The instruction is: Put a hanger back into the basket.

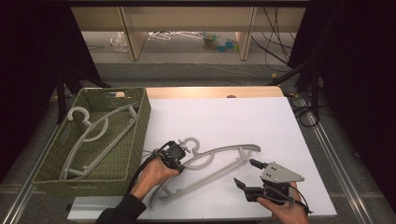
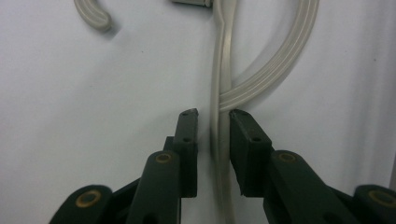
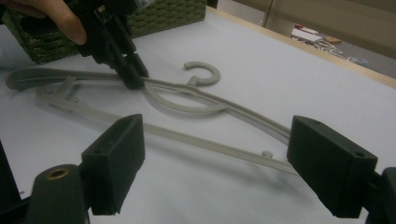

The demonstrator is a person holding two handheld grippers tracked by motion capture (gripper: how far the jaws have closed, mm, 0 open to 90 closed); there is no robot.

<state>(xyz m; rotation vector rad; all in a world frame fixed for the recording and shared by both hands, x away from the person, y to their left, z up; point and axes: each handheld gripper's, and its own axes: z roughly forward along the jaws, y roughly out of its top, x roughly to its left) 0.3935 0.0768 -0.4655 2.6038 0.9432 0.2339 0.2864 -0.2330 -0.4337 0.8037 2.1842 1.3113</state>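
A grey plastic hanger (image 1: 219, 151) lies flat on the white table top, hook toward the basket. My left gripper (image 1: 180, 164) points down at it just beside the hook. In the left gripper view the hanger's thin arm (image 2: 224, 70) runs between the two black jaws of that gripper (image 2: 214, 114), close against the right pad, with a gap to the left pad. My right gripper (image 1: 244, 172) hovers near the table's front edge, beside the hanger's far end. It (image 3: 217, 123) stands wide open with nothing between its pads, and the hanger (image 3: 196, 105) lies beyond it.
A green woven basket (image 1: 144, 116) stands at the table's left and holds another grey hanger (image 1: 100, 135). Wooden shelving and cables are on the floor behind the table. White table surface (image 1: 224, 116) stretches behind the hanger.
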